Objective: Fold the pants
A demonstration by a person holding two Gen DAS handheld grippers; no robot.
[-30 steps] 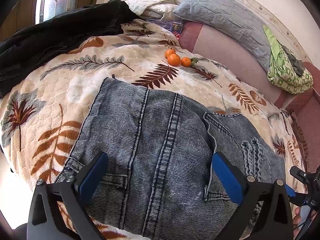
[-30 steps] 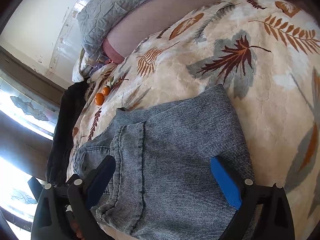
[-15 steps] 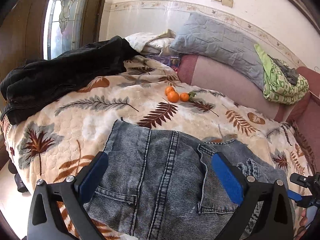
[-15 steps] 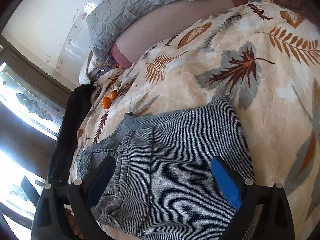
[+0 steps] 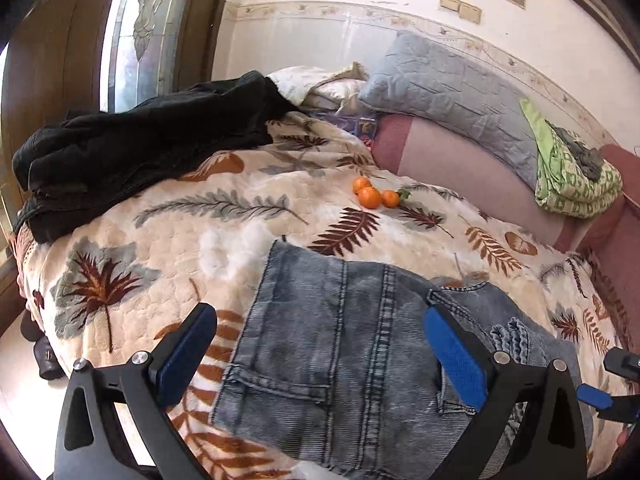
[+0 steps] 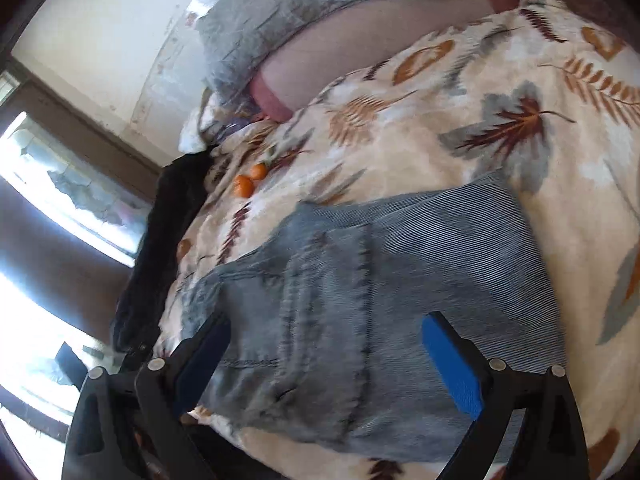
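Grey-blue denim pants (image 5: 352, 344) lie folded into a compact rectangle on the leaf-print bedspread (image 5: 224, 216), near the bed's front edge. A back pocket and seams face up. My left gripper (image 5: 320, 344) is open and empty, held above and in front of the folded pants. In the right wrist view the same pants (image 6: 400, 280) lie flat below my right gripper (image 6: 324, 344), which is open and empty. The right gripper's tip also shows at the left wrist view's right edge (image 5: 608, 392).
A black garment (image 5: 144, 152) lies at the bed's back left. Three small oranges (image 5: 374, 196) sit beyond the pants. A grey pillow (image 5: 452, 92) and a green patterned bundle (image 5: 572, 176) rest on the pink bolster (image 5: 460, 160) at the back. A window is at the left.
Both grippers have drawn back and up from the folded pants, so the pants look smaller and more of the bed and wall shows. The pants lie still.
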